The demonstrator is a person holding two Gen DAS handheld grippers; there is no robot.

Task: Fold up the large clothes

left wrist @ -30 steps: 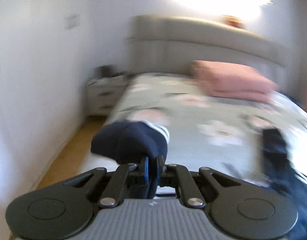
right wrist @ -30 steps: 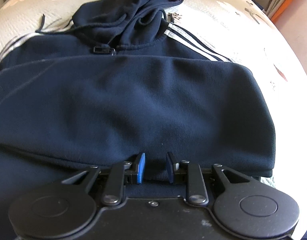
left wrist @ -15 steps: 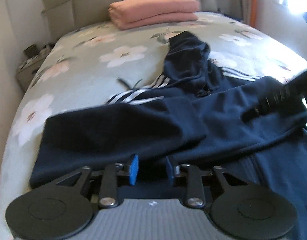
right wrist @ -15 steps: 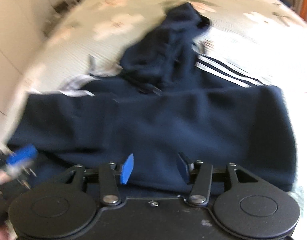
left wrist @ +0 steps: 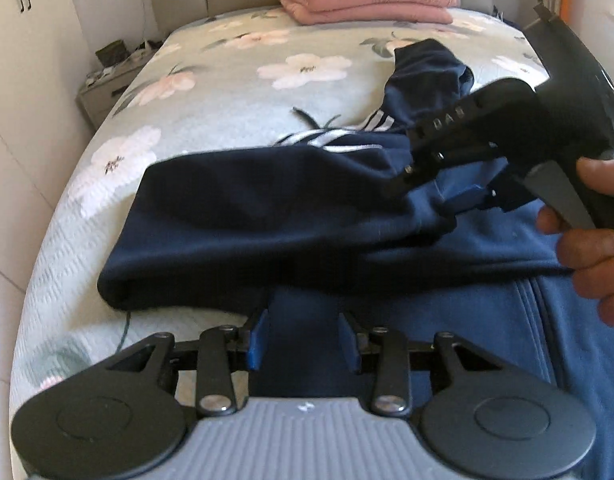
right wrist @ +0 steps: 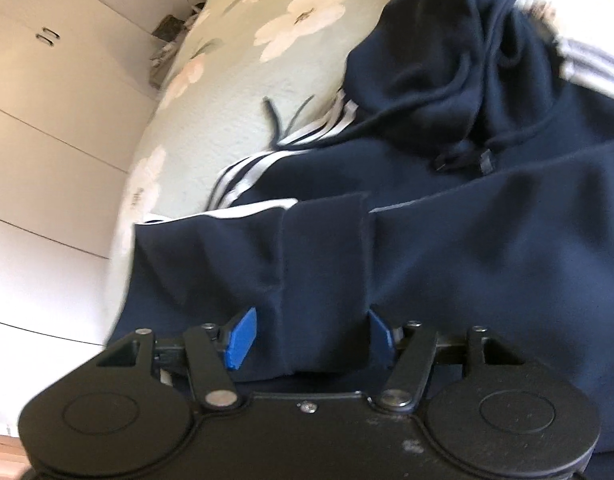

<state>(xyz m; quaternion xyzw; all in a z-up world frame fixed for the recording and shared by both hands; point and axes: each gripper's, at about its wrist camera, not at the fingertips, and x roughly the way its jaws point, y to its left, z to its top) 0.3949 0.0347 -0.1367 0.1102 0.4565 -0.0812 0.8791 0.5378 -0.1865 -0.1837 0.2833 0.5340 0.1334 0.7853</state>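
A navy hoodie (left wrist: 267, 216) with white sleeve stripes lies spread on the floral bed (left wrist: 211, 92), hood (left wrist: 427, 72) toward the headboard and both sleeves folded across the body. My left gripper (left wrist: 303, 340) is open and empty, low over the hoodie's near part. My right gripper (right wrist: 309, 338) is open, its blue pads either side of the left sleeve's cuff (right wrist: 323, 264). In the left wrist view the right gripper (left wrist: 447, 184) reaches in from the right, held by a hand (left wrist: 591, 240), over the folded sleeve.
A folded pink blanket (left wrist: 367, 0) lies at the head of the bed. A nightstand (left wrist: 107, 84) with clutter stands left of the bed. White cupboards (right wrist: 47, 100) line the left wall. The bed's left edge (left wrist: 39, 280) is close.
My left gripper carried the sleeve across the body, let it go and opened. My right gripper opened wider and swung left onto that sleeve's cuff.
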